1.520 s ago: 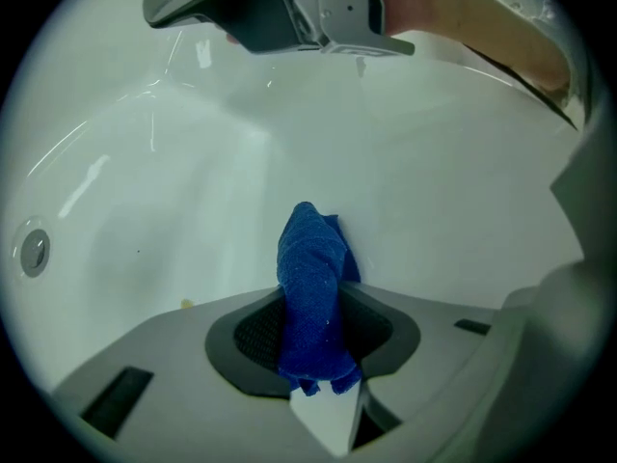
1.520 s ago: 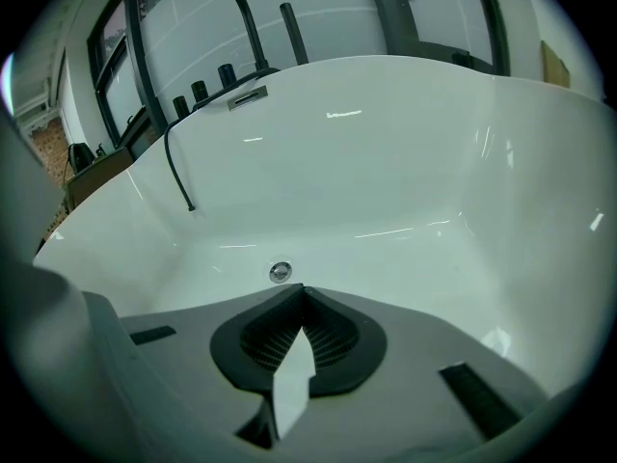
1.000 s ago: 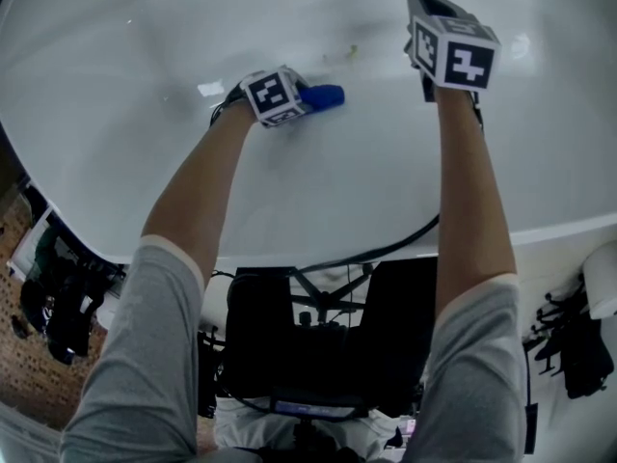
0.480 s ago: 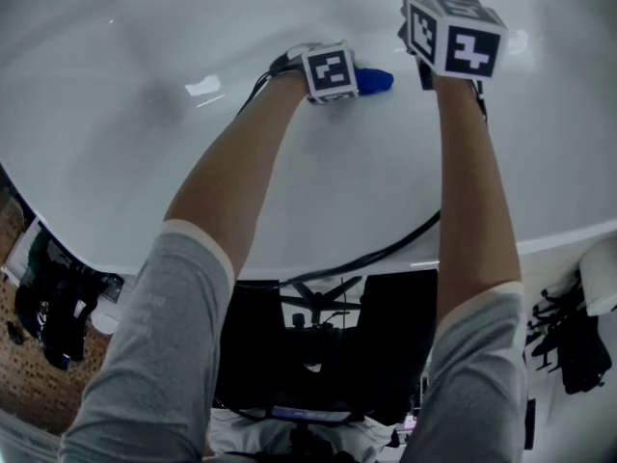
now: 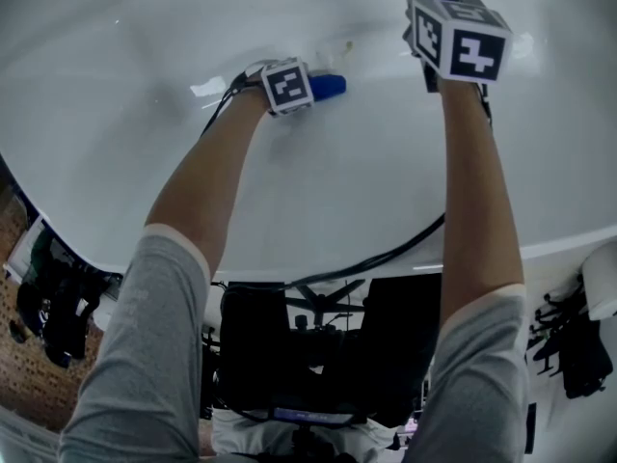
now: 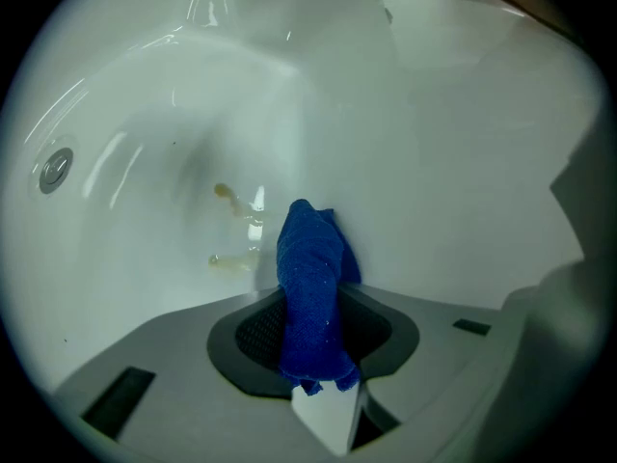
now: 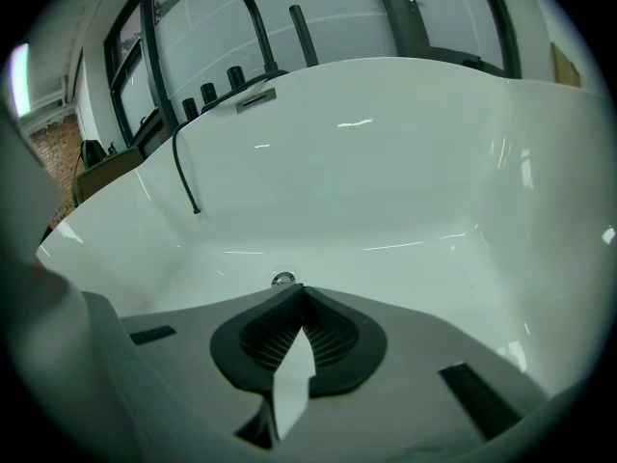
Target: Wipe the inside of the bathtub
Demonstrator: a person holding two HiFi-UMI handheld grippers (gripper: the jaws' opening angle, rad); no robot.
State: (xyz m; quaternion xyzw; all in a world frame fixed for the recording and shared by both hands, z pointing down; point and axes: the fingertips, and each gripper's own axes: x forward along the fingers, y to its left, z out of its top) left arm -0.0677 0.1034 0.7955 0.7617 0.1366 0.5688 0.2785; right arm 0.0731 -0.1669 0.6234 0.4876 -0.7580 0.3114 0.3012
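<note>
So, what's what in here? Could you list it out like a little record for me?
Place: inside a white bathtub
Left gripper: fingers shut on a blue cloth
Right gripper: fingers shut, nothing between them
Dirt: yellowish smears on the tub surface, just left of the cloth in the left gripper view
Wiping: smears not yet wiped away
</note>
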